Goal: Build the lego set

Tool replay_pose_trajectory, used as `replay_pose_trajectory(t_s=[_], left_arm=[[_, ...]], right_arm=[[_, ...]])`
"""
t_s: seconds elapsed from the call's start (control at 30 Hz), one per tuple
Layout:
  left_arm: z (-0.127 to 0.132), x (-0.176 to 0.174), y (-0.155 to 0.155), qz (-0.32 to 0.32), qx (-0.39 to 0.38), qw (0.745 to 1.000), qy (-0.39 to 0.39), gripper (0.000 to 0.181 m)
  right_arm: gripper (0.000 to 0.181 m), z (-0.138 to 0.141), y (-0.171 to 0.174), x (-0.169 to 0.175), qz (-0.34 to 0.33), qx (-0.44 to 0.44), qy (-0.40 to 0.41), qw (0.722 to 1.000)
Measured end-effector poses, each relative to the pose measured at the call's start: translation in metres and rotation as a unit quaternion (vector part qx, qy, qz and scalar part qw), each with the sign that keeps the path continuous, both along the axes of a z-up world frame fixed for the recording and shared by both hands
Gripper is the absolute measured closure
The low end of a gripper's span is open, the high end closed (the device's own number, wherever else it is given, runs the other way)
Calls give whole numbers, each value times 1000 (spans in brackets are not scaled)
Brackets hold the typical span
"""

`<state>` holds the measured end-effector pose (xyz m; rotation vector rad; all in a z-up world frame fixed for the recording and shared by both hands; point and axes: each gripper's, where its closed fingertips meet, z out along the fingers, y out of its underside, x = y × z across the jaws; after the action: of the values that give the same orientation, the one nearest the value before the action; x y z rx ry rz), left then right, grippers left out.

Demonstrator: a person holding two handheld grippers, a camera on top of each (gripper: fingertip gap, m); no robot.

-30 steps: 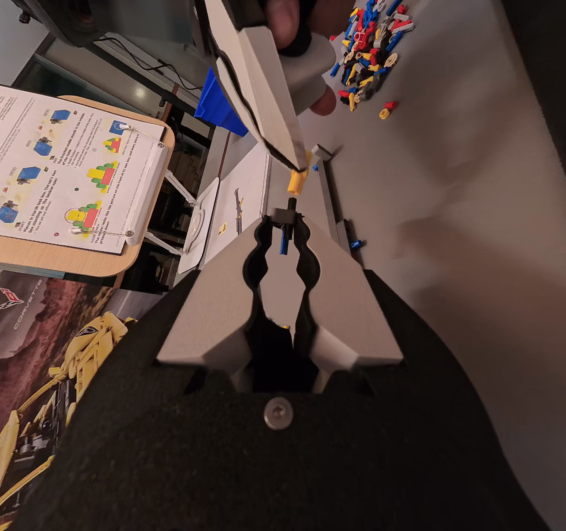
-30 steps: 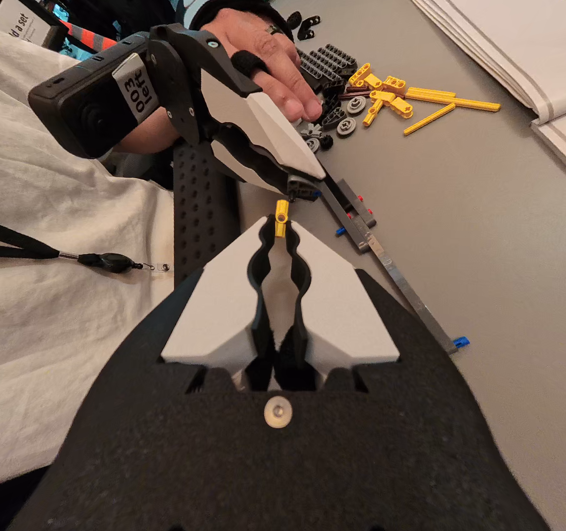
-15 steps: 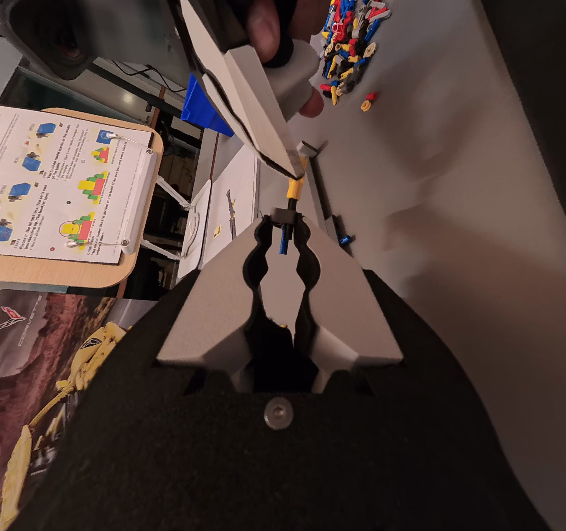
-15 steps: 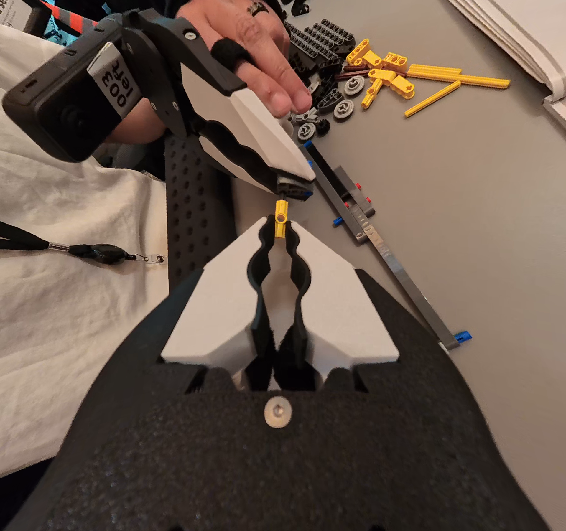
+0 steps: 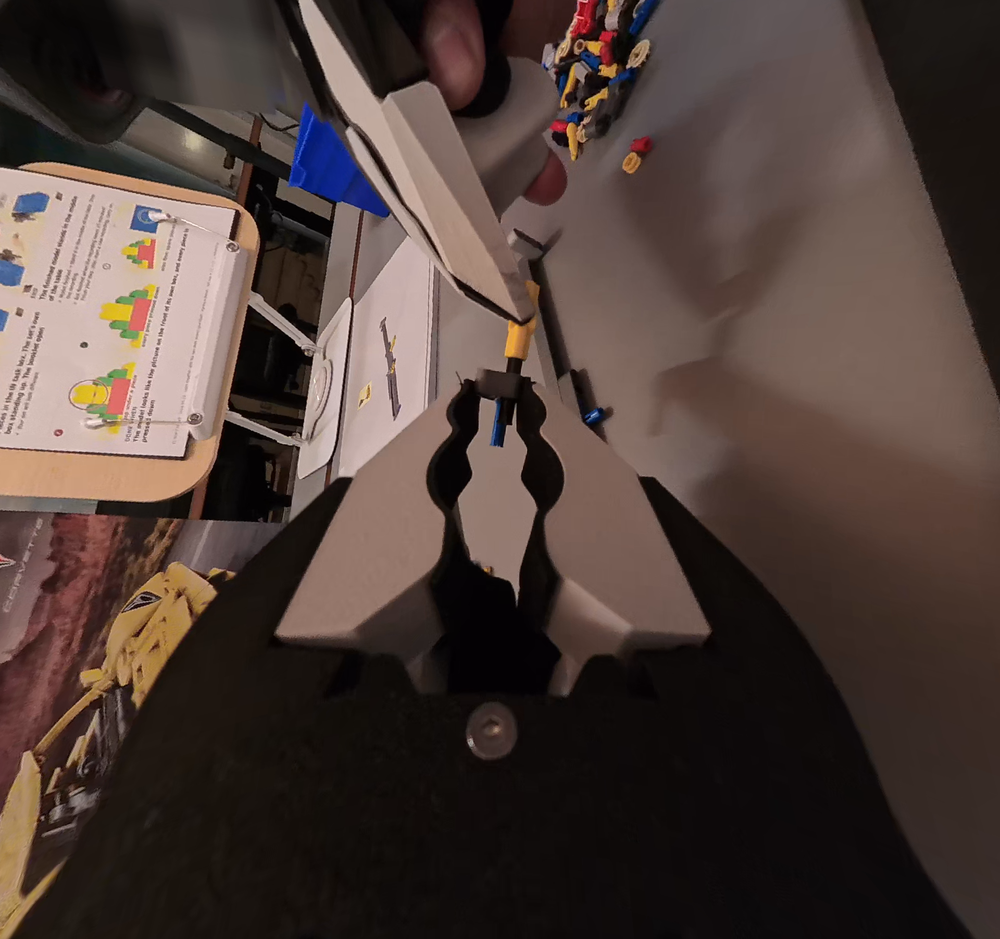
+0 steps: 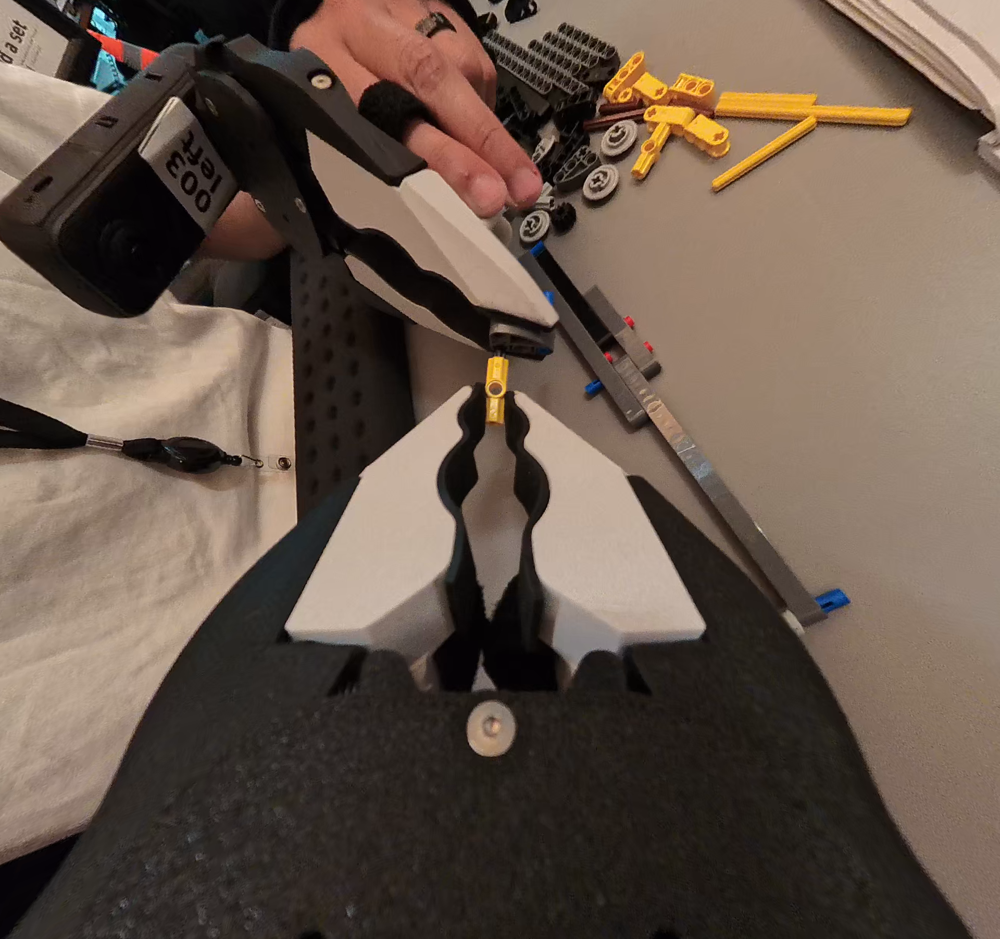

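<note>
Two hand-held grippers met tip to tip above the grey desk (image 6: pixel 811 317). Clamped in the left hand-held gripper (image 5: pixel 498 390) was a small dark grey piece (image 5: pixel 498 383) with a blue pin (image 5: pixel 499 426) hanging between the fingers and a black stub pointing outward; the right hand-held gripper (image 6: pixel 493 397) pinched one yellow connector (image 6: pixel 495 390) at its fingertips, and that connector's end touched the black stub. On the desk just beyond them lay one long grey beam assembly (image 6: pixel 638 388) with blue pins at its ends and three red pins along one side. Farther off sat two loose heaps: black beams, grey wheels and yellow pieces (image 6: pixel 665 112) in the right wrist view, and a mixed pile of red, blue, yellow and grey small parts (image 5: pixel 606 41) in the left wrist view, with two stray bits, one red and one yellow (image 5: pixel 636 154), lying beside it. One instruction sheet on a wooden stand (image 5: pixel 108 328) stood at the left.
</note>
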<state>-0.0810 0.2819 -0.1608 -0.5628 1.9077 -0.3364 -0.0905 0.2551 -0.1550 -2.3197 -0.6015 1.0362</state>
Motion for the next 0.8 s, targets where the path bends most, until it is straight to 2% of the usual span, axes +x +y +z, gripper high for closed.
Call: replay_pose_trajectory(t_s=[0.17, 0.37, 0.47, 0.7, 0.8], left_arm=[[3, 0, -1, 0, -31, 1000, -3, 169], [3, 0, -4, 2, -27, 1000, 1, 169], [-1, 1, -2, 9, -19, 1000, 8, 169], [1, 2, -1, 16, -37, 999, 6, 169], [10, 1, -2, 2, -74, 997, -15, 169]], right_arm=[[176, 5, 1, -1, -10, 3, 30, 999], [176, 5, -1, -2, -12, -6, 41, 999], [176, 1, 1, -3, -13, -5, 20, 1000], [175, 7, 6, -6, -26, 4, 42, 999], [174, 18, 5, -8, -32, 31, 71, 997]])
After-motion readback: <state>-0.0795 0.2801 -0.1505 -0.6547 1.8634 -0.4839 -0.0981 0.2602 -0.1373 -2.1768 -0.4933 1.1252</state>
